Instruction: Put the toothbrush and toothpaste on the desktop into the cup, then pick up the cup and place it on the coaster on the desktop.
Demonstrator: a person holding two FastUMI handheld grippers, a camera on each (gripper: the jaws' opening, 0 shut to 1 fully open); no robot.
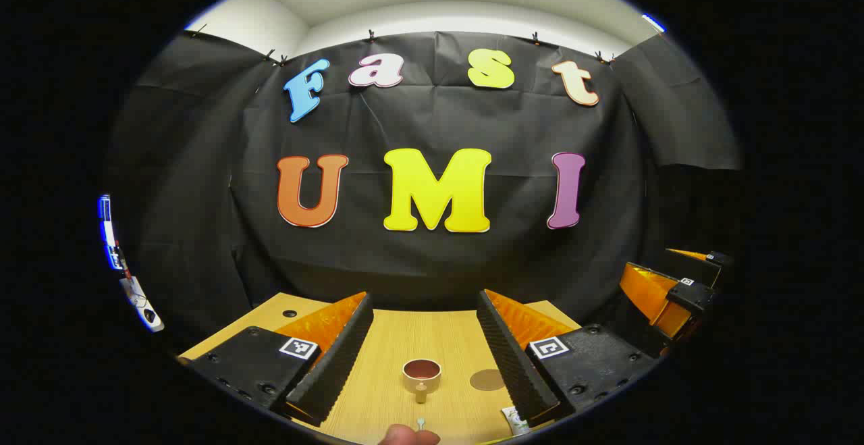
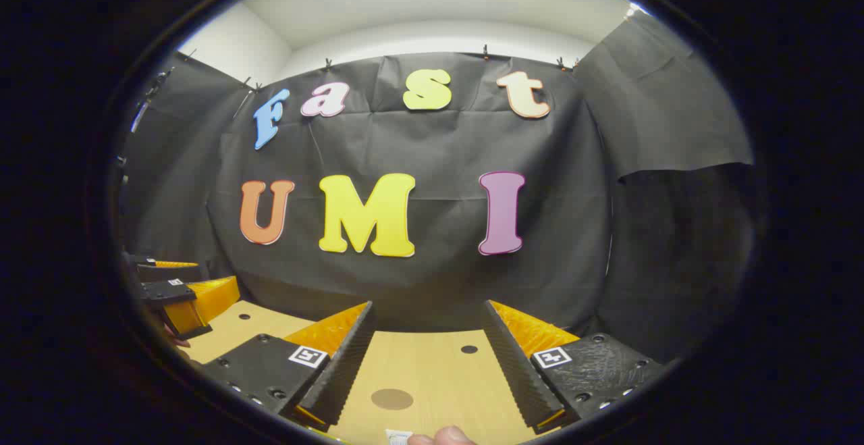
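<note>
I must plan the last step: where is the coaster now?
In the left gripper view the coaster lies flat on the desk, just right of the cup. In the right gripper view it lies between the open fingers.

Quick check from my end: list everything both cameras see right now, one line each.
Desk: one, light wood, bottom of both views.
Cup: one, beige with dark reddish inside, upright between the left gripper's fingers in its view.
Coaster: one, brown, round, flat on the desk right of the cup.
Toothbrush: one, pale tip showing at the bottom edge, near the cup.
Toothpaste: one, white end, lower right of the left gripper view.
Cable holes: small, dark, in the desk.
Left gripper: jaws open.
Right gripper: jaws open.
</note>
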